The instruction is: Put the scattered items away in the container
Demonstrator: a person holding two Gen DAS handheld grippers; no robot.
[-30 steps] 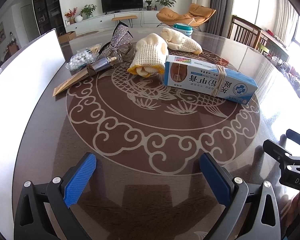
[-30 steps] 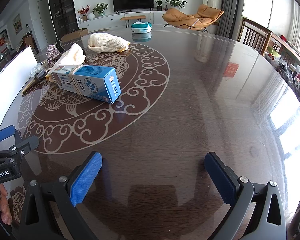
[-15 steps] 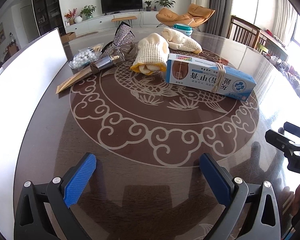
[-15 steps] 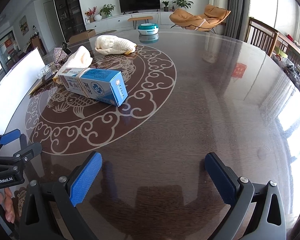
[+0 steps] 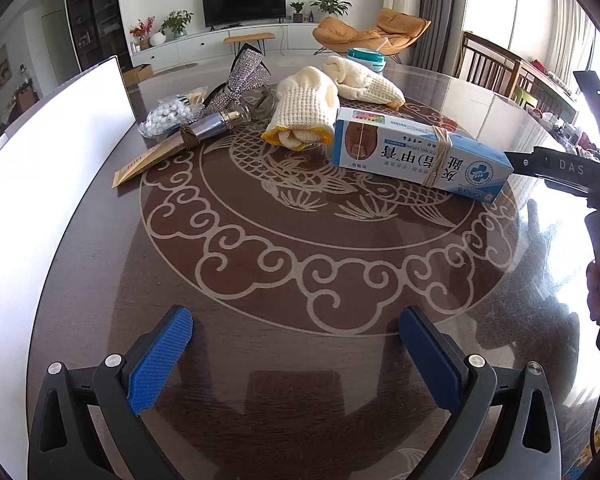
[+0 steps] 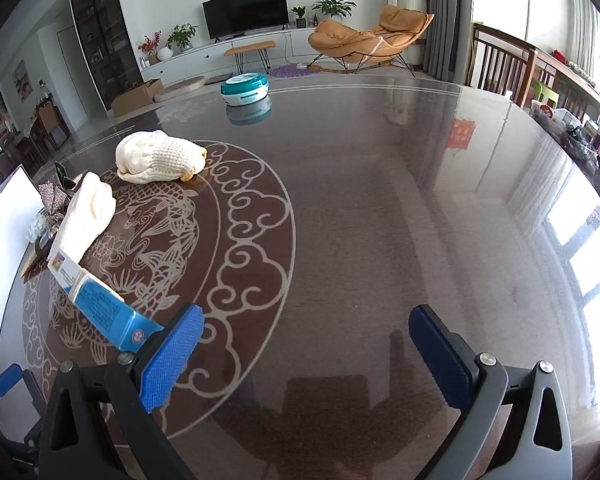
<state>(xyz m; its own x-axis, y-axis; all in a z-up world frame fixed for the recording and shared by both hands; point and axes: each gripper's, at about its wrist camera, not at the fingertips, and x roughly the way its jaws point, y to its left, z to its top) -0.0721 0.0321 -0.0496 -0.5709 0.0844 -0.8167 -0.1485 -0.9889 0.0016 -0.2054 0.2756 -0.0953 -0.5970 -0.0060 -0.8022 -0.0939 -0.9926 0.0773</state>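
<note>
The left gripper (image 5: 296, 340) hangs low over the dark round table (image 5: 284, 364) with its blue fingers (image 5: 160, 356) spread wide and nothing between them. At about 1 o'clock from it lies a blue and white box (image 5: 420, 156) with a string tied around it. Just behind the box, at 12 o'clock, are two cream knitted gloves: the near glove (image 5: 304, 112) touches the end of the box, the far glove (image 5: 364, 84) lies beside it. At 11 o'clock there is a group of small things: a silver bottle (image 5: 216, 124), a bag of white beads (image 5: 166, 114), a glittering bow (image 5: 242, 84) and a flat brown packet (image 5: 148, 160). A white container (image 5: 40, 184) stands along the table edge at 9 to 10 o'clock.

The right gripper (image 6: 306, 344) is also wide open and empty. The box (image 6: 96, 300) is at its 10 o'clock, one corner just beside the left blue finger (image 6: 168, 360); I cannot tell if they touch. A teal round tin (image 6: 246, 88) sits far away at 12 o'clock.
</note>
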